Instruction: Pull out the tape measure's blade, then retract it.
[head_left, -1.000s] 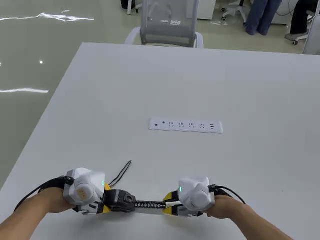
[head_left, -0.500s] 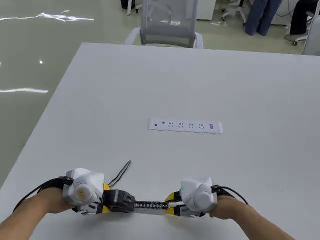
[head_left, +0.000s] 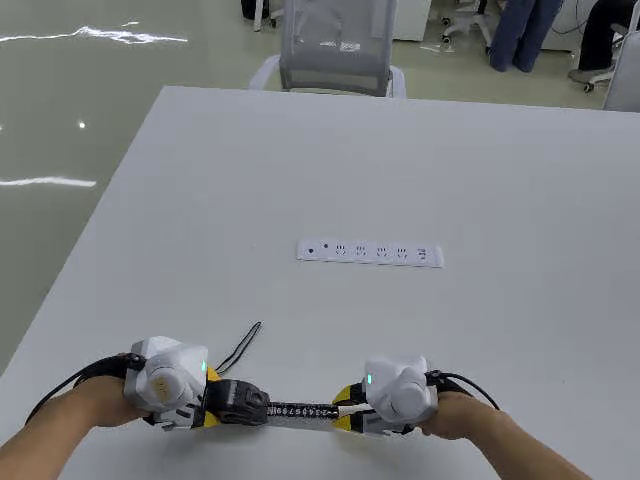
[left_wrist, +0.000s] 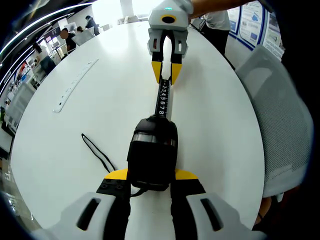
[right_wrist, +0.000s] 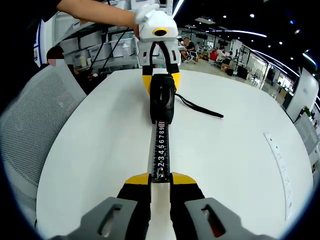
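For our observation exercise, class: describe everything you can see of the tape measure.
The tape measure has a chunky black case, seemingly plastic, low on the white table. Its dark blade with white numerals is partly pulled out and stretched straight. A thin black strap trails from the case across the table. The left hand-held gripper clamps the case; the right hand-held gripper pinches the blade's end.

The boxy black tape measure case (left_wrist: 151, 157) looks like matt plastic with a shinier grey band, its black numbered blade (right_wrist: 160, 150) has a slight sheen, the wide white tabletop (head_left: 400, 170) is smooth and matt, the grey office chair (head_left: 335, 45) has a mesh back, and the pale floor (head_left: 70, 120) is glossy.
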